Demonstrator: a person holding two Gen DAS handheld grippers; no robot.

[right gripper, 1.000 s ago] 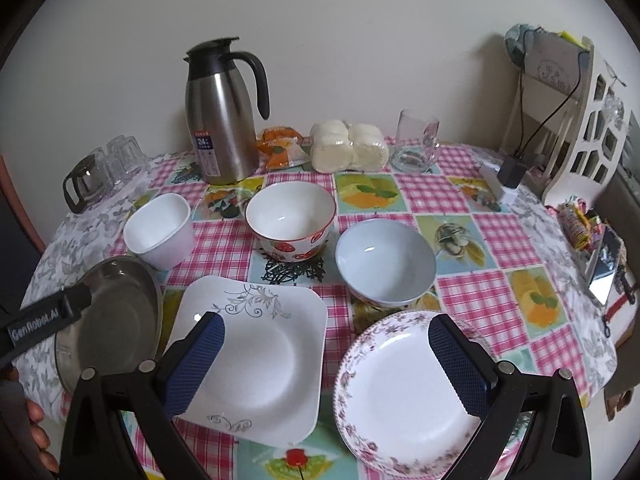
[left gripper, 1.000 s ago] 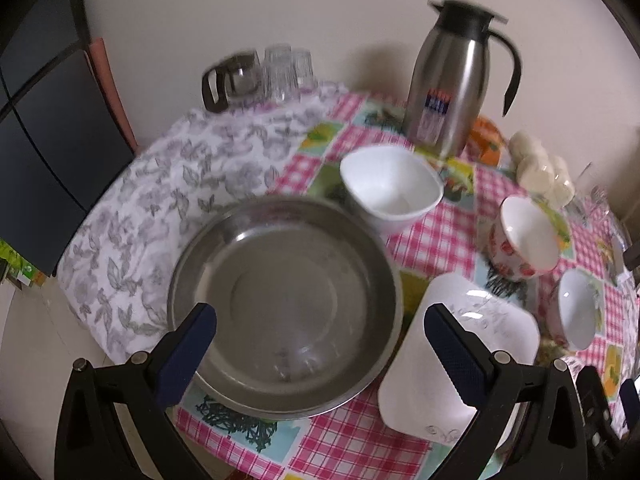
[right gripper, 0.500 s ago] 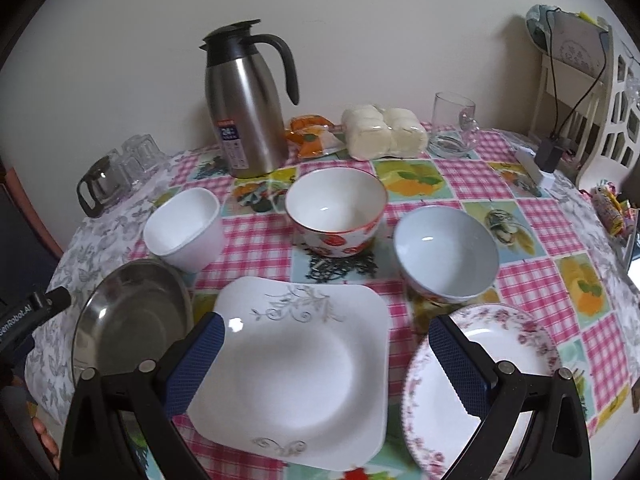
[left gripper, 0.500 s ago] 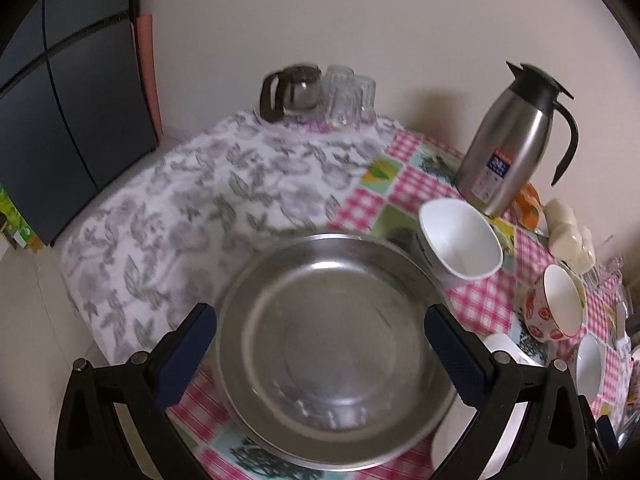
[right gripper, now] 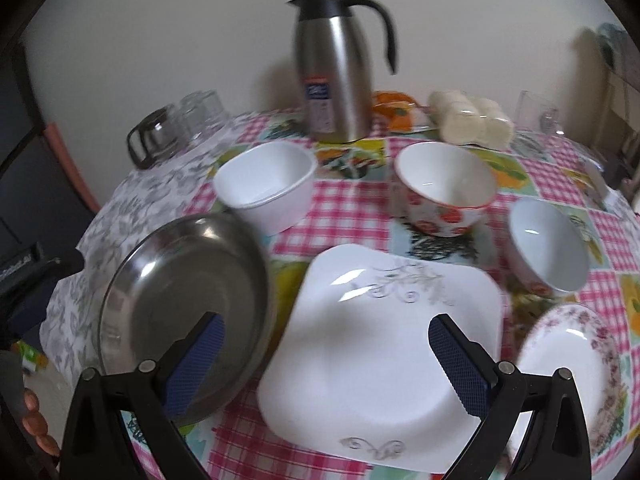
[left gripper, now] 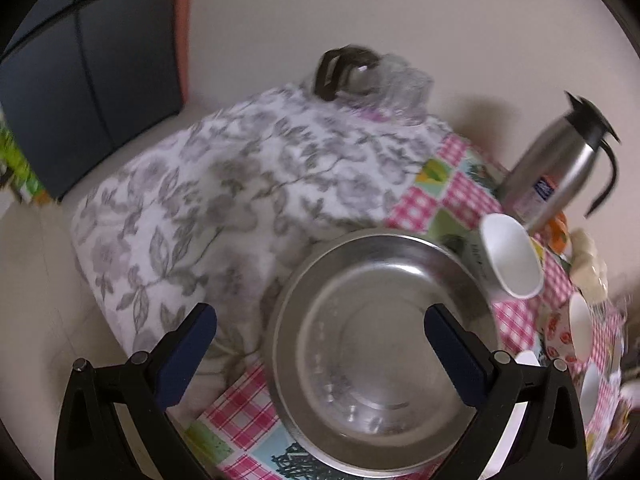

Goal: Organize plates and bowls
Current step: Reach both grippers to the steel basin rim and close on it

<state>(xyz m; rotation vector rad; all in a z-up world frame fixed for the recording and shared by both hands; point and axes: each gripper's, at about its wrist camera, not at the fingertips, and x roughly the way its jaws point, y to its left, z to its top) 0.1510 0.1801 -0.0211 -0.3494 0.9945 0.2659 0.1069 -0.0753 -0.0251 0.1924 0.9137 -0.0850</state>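
On the checked tablecloth [right gripper: 348, 208], empty steel pan [left gripper: 384, 344], empty white bowl [right gripper: 266, 184], both hand-held grippers' jaws spread wide, gripping nothing.

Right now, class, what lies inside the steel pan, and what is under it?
The steel pan looks empty, with only reflections on its base. Under it, checked tablecloth shows at its rim; the cloth beneath its base is hidden.

No readable text anywhere

A blue-and-red label is showing on the steel jug [right gripper: 336, 64] far beyond the fingers, but its print is blurring out; white lettering on the other gripper's body [right gripper: 16, 264] is also smearing.
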